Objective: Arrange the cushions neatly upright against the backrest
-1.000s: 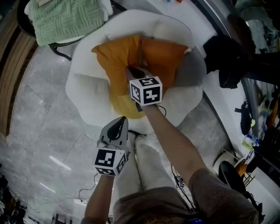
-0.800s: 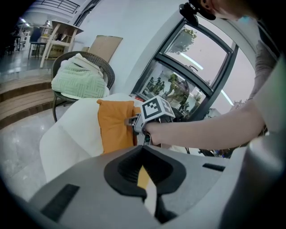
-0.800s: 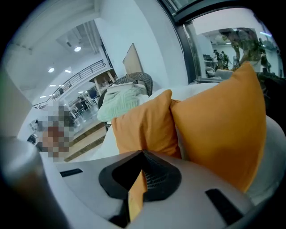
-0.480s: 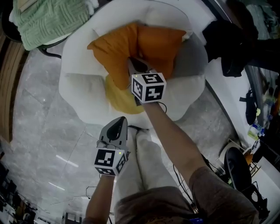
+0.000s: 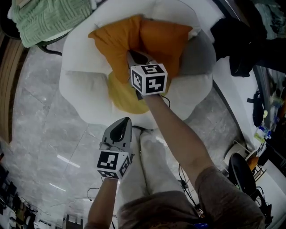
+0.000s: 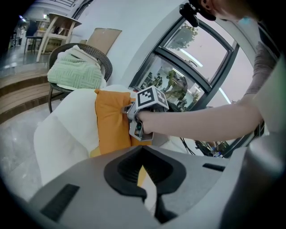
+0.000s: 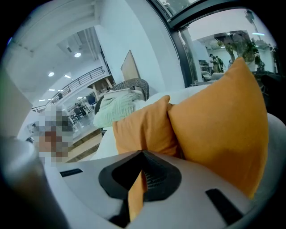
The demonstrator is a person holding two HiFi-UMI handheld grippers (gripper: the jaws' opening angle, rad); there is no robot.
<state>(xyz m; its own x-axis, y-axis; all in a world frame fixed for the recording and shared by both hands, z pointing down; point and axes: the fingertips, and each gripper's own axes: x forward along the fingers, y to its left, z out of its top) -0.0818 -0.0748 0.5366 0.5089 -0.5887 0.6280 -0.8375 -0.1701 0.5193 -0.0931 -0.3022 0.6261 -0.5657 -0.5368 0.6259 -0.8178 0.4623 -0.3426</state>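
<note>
Grey marble floor (image 5: 40, 134) — white round armchair (image 5: 85, 89), orange cushions (image 5: 161, 40) upright

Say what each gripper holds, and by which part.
Right gripper pinches a thin fold of fabric at the orange cushion's edge; left gripper holds nothing.

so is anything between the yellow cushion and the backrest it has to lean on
Yes. The yellow cushion lies flat on the white sofa, and two orange cushions stand upright side by side directly behind it, filling the stretch of backrest it faces. The right gripper also reaches over it toward their seam.
</note>
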